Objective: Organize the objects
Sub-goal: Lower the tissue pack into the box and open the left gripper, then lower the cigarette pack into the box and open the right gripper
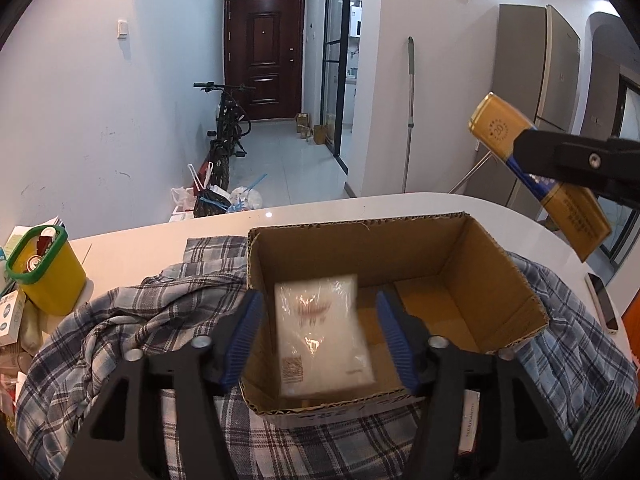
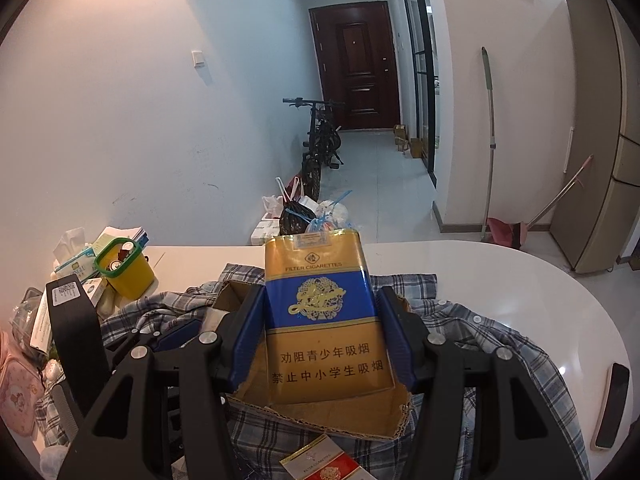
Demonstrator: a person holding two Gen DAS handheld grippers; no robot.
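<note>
Box interior: cardboard box (image 1: 460,280) open-topped, right half of floor bare | left half taken by white packet (image 1: 324,336), blurred, possibly mid-air | surround: plaid shirt (image 1: 132,320) bunched against the walls | left flank: yellow bin (image 1: 52,276) and clutter | right flank: phone (image 1: 604,300) near table (image 1: 140,244) edge

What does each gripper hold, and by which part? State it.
Right gripper clamps the gold-and-blue cigarette carton across its long side edges. Left gripper holds nothing.
</note>
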